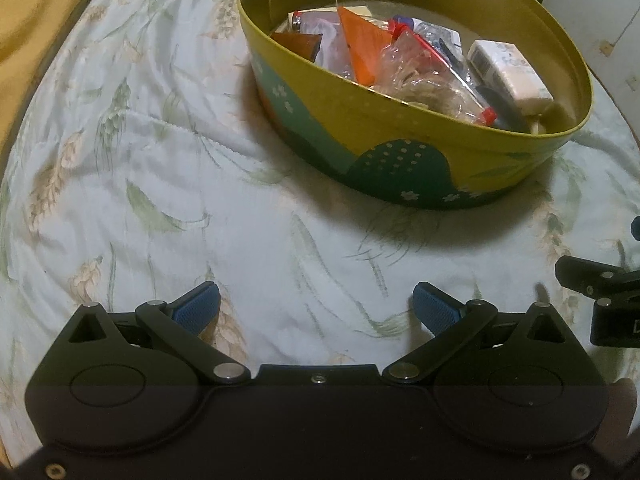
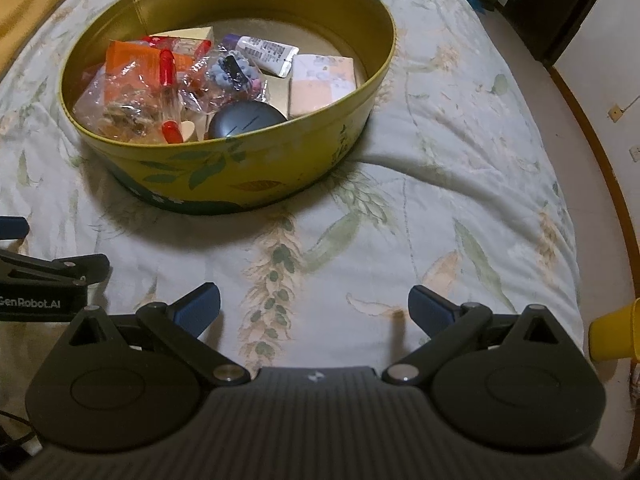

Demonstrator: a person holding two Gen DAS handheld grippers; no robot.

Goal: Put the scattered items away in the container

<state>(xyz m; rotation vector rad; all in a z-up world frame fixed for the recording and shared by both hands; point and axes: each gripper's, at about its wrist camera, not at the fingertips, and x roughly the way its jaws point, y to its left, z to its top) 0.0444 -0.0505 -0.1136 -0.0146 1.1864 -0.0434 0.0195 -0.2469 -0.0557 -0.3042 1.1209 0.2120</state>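
Note:
A round yellow tin (image 1: pixel 404 136) with green leaf print stands on the bed, also in the right wrist view as the same tin (image 2: pixel 256 168). Inside lie several items: an orange packet (image 1: pixel 362 46), clear plastic bags (image 2: pixel 120 104), a white tube (image 2: pixel 266 52), a dark round case (image 2: pixel 246 120) and a pale box (image 2: pixel 322 84). My left gripper (image 1: pixel 316 306) hangs open over bare bedspread, short of the tin, nothing between its blue pads. My right gripper (image 2: pixel 314 306) is likewise open and empty, just to the right of the left one.
A pale floral bedspread (image 1: pixel 160 184) covers the bed. A mustard cloth (image 1: pixel 36 20) lies at the far left edge. The bed's right edge drops to a wooden border and floor (image 2: pixel 580 92). A yellow object (image 2: pixel 618 334) sits at the right.

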